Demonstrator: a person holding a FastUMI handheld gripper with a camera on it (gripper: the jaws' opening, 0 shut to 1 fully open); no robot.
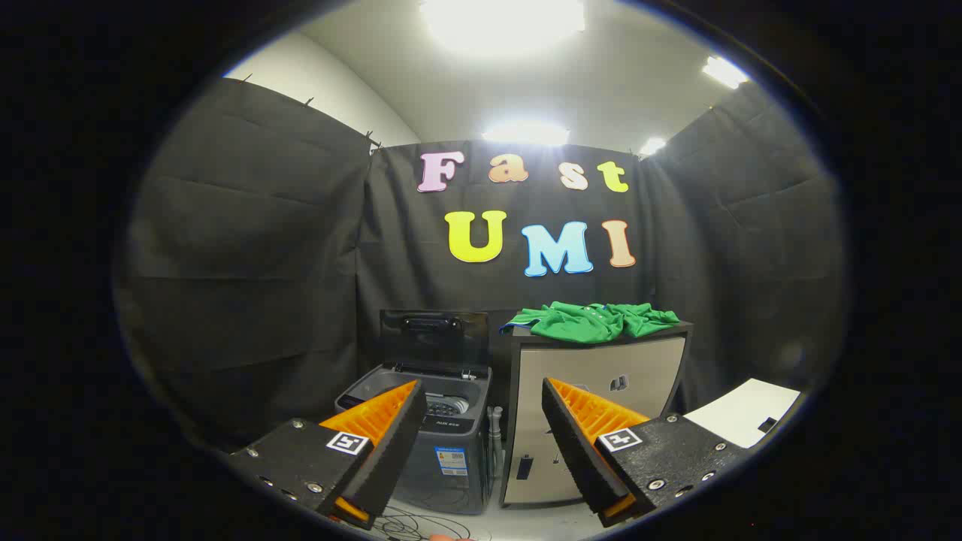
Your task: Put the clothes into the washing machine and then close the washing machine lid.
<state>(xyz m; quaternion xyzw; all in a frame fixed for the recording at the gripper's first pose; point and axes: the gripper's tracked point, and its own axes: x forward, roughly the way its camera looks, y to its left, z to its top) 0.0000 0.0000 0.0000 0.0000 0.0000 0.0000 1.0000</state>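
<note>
Facing the booth, you held the gripper (481,421) spread wide and empty, well short of the green clothes (597,321) heaped on the cabinet (601,376), beside the washing machine (440,421), whose lid (434,338) stood raised for loading.

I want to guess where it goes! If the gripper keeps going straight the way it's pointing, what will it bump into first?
Probably the cabinet, near its edge beside the washing machine. The open gripper holds nothing and points between them. Depth is hard to judge. The green clothes lie higher, on top.
</note>
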